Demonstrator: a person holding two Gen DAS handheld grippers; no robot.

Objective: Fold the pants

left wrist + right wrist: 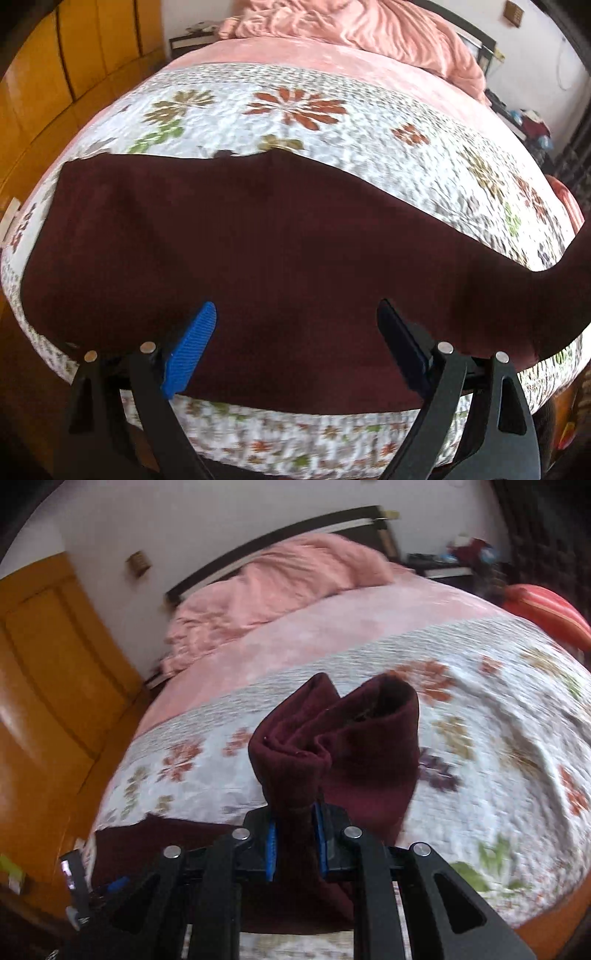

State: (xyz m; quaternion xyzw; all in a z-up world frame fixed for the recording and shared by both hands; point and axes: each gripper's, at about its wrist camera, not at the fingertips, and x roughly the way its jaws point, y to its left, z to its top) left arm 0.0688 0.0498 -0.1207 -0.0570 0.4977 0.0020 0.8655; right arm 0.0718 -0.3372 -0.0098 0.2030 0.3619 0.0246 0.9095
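My right hand-held gripper is clamped on the bunched leg end of the dark maroon knit pants, lifting it off the floral quilted bedspread to fold over, while my left hand-held gripper hovers agape above the flat part.

Bed carries floral quilt, white with red, olive and green flowers, spread over near part. Pink sheet covers far part; crumpled pink blanket heaped at head end. Maroon pants lie flat across quilt near front edge, one end lifted off at right.
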